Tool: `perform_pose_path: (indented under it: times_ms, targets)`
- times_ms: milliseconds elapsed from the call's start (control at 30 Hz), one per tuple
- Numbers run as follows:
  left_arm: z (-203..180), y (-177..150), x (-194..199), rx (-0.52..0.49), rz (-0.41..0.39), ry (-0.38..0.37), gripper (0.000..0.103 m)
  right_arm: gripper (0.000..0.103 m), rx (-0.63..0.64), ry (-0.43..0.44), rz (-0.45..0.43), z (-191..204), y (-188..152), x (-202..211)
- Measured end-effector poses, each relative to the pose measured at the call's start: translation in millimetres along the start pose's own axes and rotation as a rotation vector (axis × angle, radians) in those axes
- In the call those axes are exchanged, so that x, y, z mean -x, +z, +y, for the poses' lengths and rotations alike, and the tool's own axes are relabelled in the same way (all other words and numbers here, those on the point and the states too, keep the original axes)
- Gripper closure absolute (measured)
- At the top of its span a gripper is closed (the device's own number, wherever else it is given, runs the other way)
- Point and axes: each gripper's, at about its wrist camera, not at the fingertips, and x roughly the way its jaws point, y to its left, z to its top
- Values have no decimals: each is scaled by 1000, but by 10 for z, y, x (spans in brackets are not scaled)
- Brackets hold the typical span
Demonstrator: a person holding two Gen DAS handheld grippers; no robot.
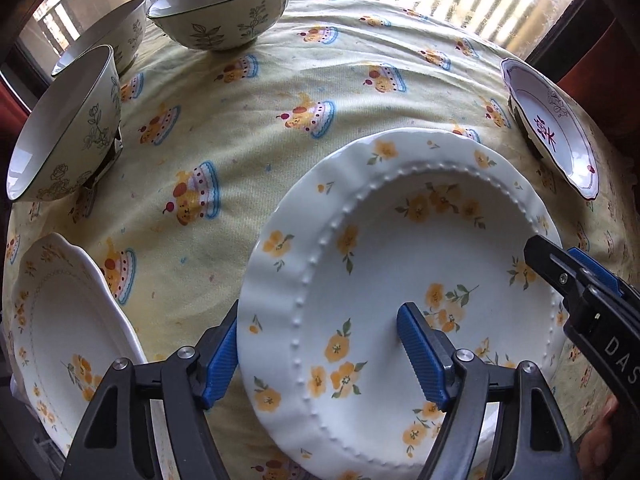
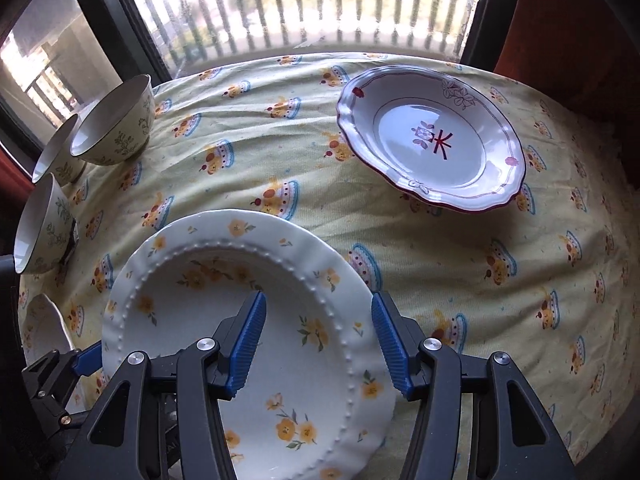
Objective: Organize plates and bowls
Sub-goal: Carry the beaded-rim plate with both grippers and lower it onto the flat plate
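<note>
While both tools straddle opposite rims of the yellow-flower plate [image 1: 400, 280] on the tabletop [image 1: 248, 92], left tool [image 1: 318, 360] and right tool [image 2: 318, 344] look spread, unclamped. Glazed ceramic: stiff, slippery, breakable; grip rim.

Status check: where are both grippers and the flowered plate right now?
Left gripper and right gripper each straddle the flowered plate's rim, on opposite sides. Pads' contact unclear. Second flowered plate alongside; red-trimmed plate and bowls well apart.
</note>
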Motion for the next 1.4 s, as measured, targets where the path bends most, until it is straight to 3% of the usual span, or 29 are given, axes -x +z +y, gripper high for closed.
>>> perform_pose_path:
  times_ms: [133, 333, 433, 833, 1033, 1400]
  targets:
    - [-59, -37, 9, 4, -28, 35, 23, 40, 17, 4, 44, -173, -80, -122]
    - [-60, -26, -1, 23, -59, 43, 19, 37, -18, 79, 65, -233, -151, -225]
    - [-10, -44, 14, 34, -71, 40, 20, 46, -13, 112, 49, -187, -139, -230]
    - [-73, 1, 243, -24, -84, -18, 23, 47, -6, 30, 28, -67, -249, 75]
    - [148, -115, 505, -45, -108, -64, 23, 47, -31, -7, 3, 79, -375, 370]
    - [793, -328, 882, -51, -160, -95, 23, 47, -33, -22, -25, 686, -612, 730]
